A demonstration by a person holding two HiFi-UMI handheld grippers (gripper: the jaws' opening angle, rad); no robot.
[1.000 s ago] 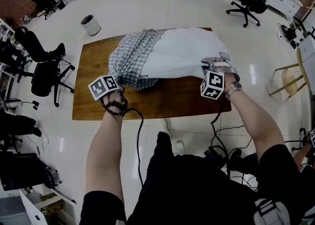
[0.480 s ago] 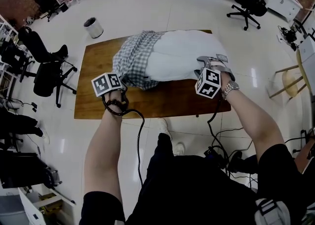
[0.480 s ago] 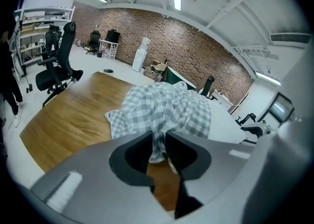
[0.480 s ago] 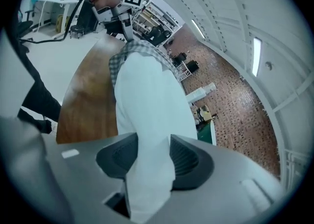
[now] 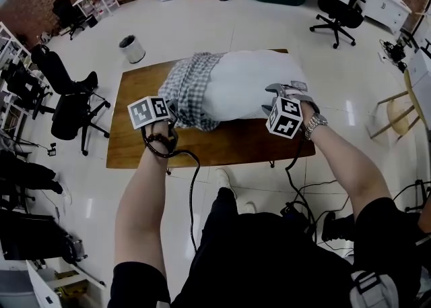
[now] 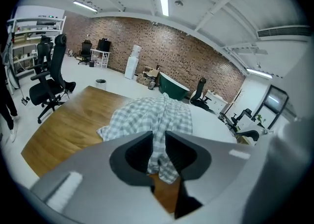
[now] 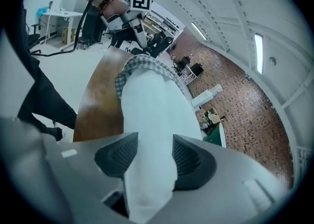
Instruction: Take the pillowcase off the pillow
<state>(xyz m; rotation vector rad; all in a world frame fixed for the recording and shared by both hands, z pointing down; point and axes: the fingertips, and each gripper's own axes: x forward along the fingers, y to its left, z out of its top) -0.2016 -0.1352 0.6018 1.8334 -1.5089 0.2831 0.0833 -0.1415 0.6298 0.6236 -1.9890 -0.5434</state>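
Head view, steeply down: a wooden bench (image 5: 135, 148) on a pale glossy floor (image 5: 236, 23) carries a white pillow (image 5: 252, 81) lying across it; the checked pillowcase (image 5: 188, 91) is bunched over the pillow's left end only, so most of the white is bare, and the cloth's edge spills onto the wood. The left tongs (image 5: 167, 106) sit at the pillowcase's near-left edge; in the left gripper view they have just eased a little apart, and a fold of the checked cloth runs up between them and hangs through the narrow gap (loose rather than clamped, as far as it shows). The right tongs (image 5: 273, 95) are at the pillow's bare right end; in the right gripper view they have just been opening and stand well apart, released, with the pillow's white corner between them. A watch (image 5: 314, 123) is on the right wrist; a small bin (image 5: 133, 48) stands on the floor beyond the bench's left end; office chairs (image 5: 67, 98) stand further left.
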